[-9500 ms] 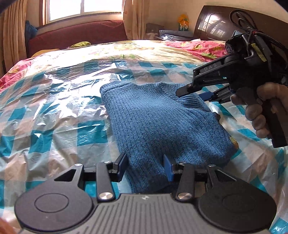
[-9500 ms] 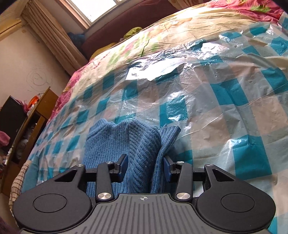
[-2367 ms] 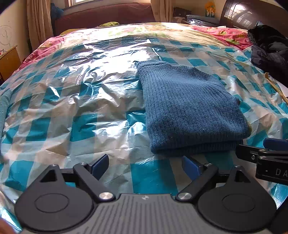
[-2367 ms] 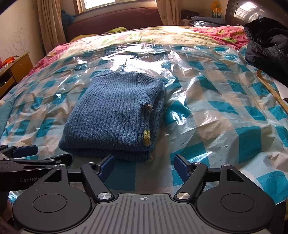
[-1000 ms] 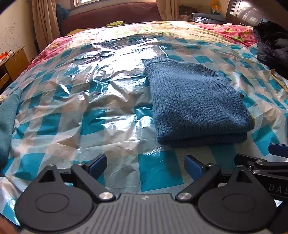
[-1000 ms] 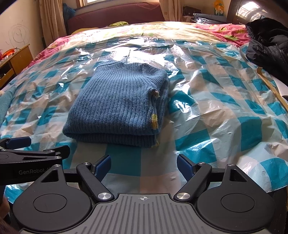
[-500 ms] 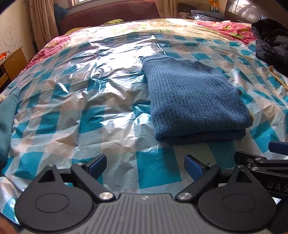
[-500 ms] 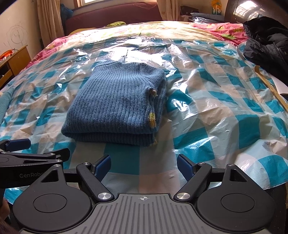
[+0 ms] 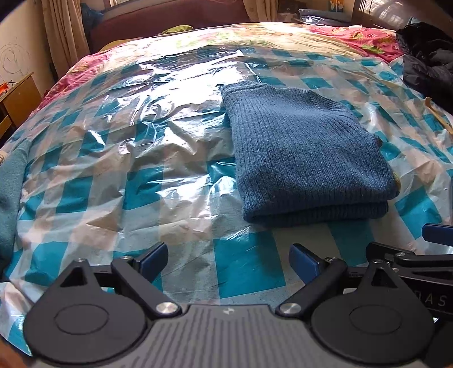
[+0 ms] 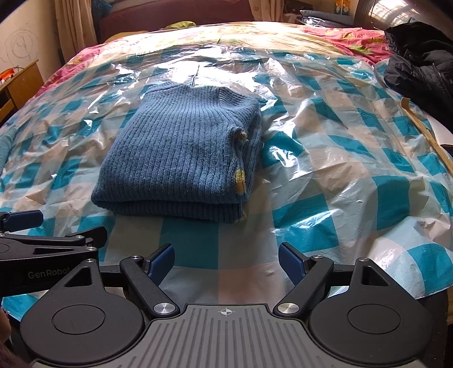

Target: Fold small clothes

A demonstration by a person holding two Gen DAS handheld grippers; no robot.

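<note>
A blue knitted sweater [image 9: 305, 153] lies folded into a neat rectangle on the bed, on a clear plastic sheet over a teal checked cover. It also shows in the right wrist view [image 10: 181, 158], with small yellow marks on its right edge. My left gripper [image 9: 229, 261] is open and empty, held near the bed's front edge, short of the sweater. My right gripper [image 10: 226, 261] is open and empty too, short of the sweater's front fold. Each gripper shows at the edge of the other's view.
A black jacket [image 10: 421, 65] lies at the bed's right side, with a tan strap [image 10: 424, 133] in front of it. A teal cloth [image 9: 10, 186] lies at the left edge. A wooden cabinet [image 10: 19, 82] stands at the left, a dark red sofa [image 9: 170, 22] beyond the bed.
Since 9.5 s ago both grippers have let go of the sweater, opened and drawn back to the bed's front edge. Over the last second they barely moved.
</note>
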